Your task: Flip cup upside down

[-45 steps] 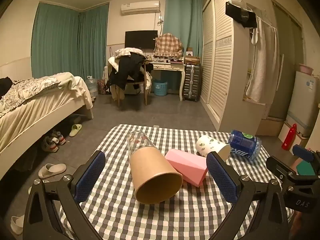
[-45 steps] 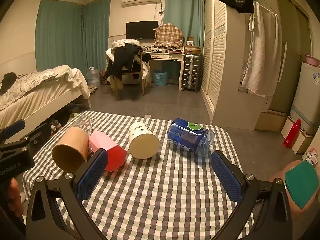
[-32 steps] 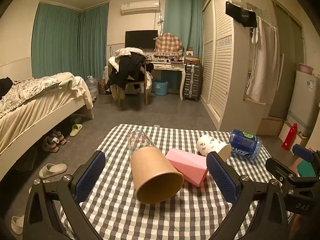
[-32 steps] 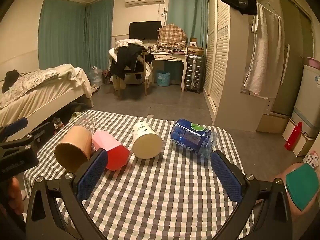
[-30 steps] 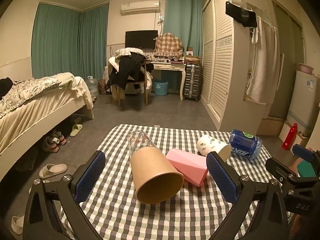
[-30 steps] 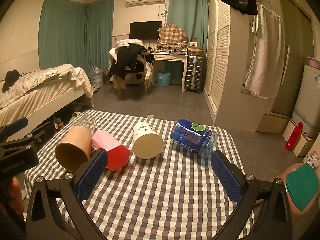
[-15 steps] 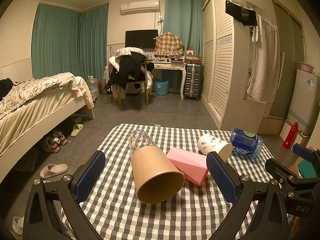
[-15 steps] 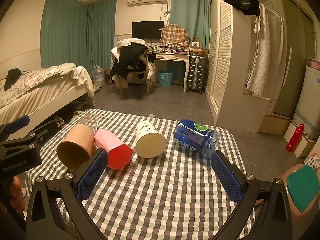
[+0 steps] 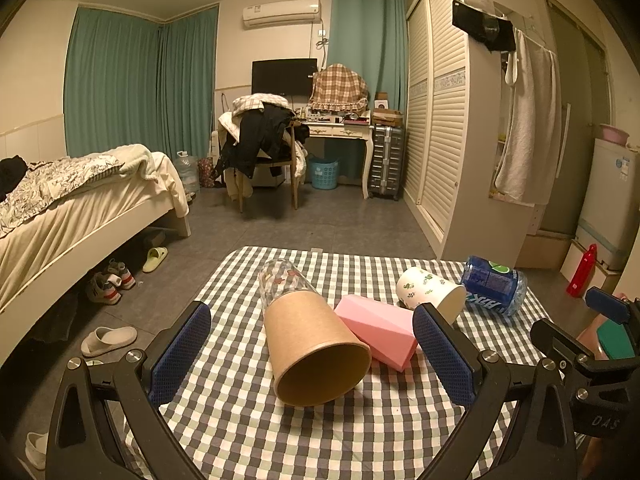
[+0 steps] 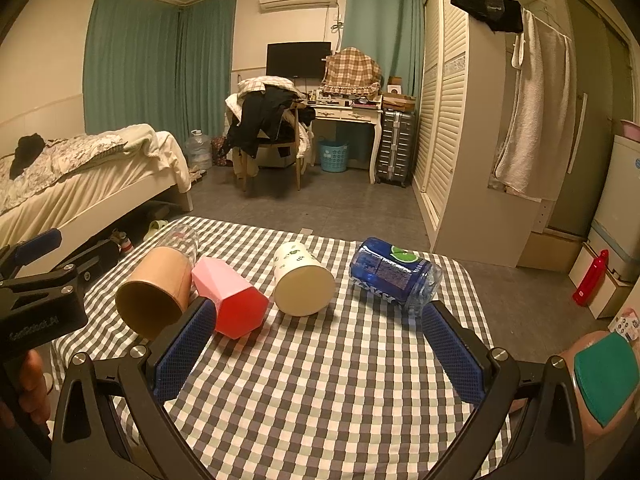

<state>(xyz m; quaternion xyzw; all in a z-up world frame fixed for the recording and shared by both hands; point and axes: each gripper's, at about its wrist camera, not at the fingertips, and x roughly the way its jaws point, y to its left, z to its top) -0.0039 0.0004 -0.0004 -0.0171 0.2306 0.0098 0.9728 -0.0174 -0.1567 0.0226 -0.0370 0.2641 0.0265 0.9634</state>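
Right tool [image 10: 316,344] hovered with fingers spread wide above the checkered bench [image 10: 320,392]. Lying on their sides, left to right: brown paper cup [image 10: 154,294], pink cup [image 10: 232,300], white patterned cup [image 10: 302,286], blue bottle [image 10: 394,274].

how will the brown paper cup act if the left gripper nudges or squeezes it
The brown paper cup lies on its side on the checked tablecloth, so a nudge would probably roll it in an arc. It looks thin and light; the open left gripper could dent its rim.

Clear glass [image 9: 282,280], perhaps half hidden behind brown cup [image 9: 316,350].
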